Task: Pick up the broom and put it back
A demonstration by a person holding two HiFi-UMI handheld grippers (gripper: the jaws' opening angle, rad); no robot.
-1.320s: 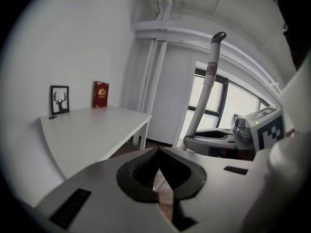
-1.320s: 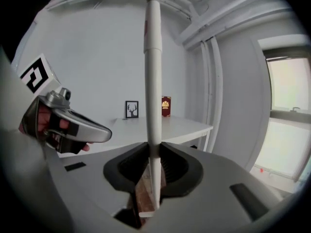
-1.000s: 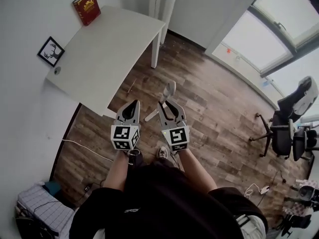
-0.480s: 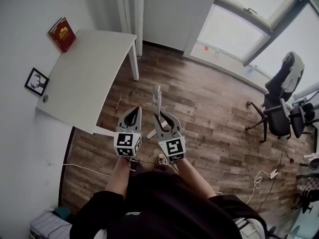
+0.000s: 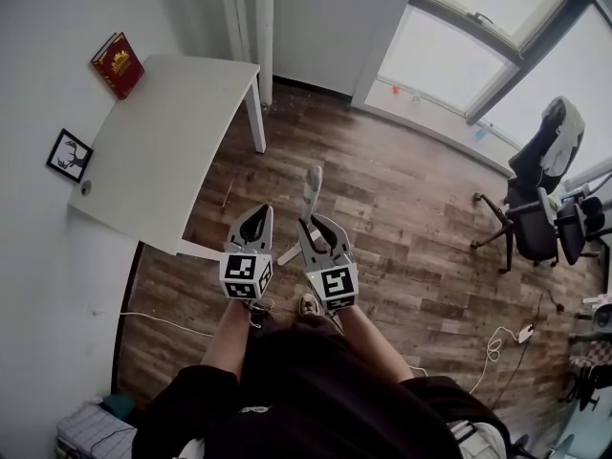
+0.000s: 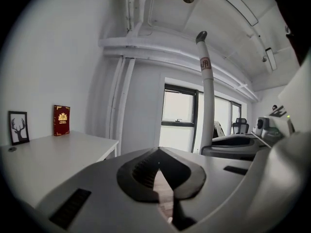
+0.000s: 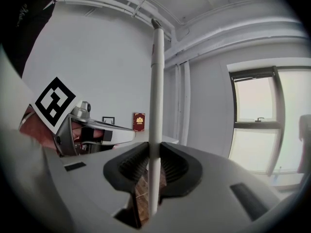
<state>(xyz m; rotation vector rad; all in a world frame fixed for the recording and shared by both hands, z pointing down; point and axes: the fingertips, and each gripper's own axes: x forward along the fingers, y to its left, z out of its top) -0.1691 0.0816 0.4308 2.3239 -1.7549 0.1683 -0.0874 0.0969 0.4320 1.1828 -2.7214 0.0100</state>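
Note:
The broom's white handle (image 7: pixel 155 96) stands upright between the jaws of my right gripper (image 7: pixel 154 149), which is shut on it. In the head view the handle's top (image 5: pixel 312 182) rises just past my right gripper (image 5: pixel 316 226), and a pale lower part of the broom (image 5: pixel 286 254) shows between the two grippers. My left gripper (image 5: pixel 252 220) hangs beside the right one, a little to its left, with its tips together and nothing in them (image 6: pixel 158 152). In the left gripper view the handle (image 6: pixel 208 96) stands to the right, apart from those jaws.
A white table (image 5: pixel 163 142) stands against the left wall with a red book (image 5: pixel 117 63) and a framed picture (image 5: pixel 69 155) leaning behind it. Office chairs (image 5: pixel 540 199) are at the right by the windows (image 5: pixel 478 46). A cable (image 5: pixel 163 321) lies on the wooden floor.
The view has swung, so the table sits further left and up and the window has come more into view. Both grippers moved along together, the broom staying in the right one.

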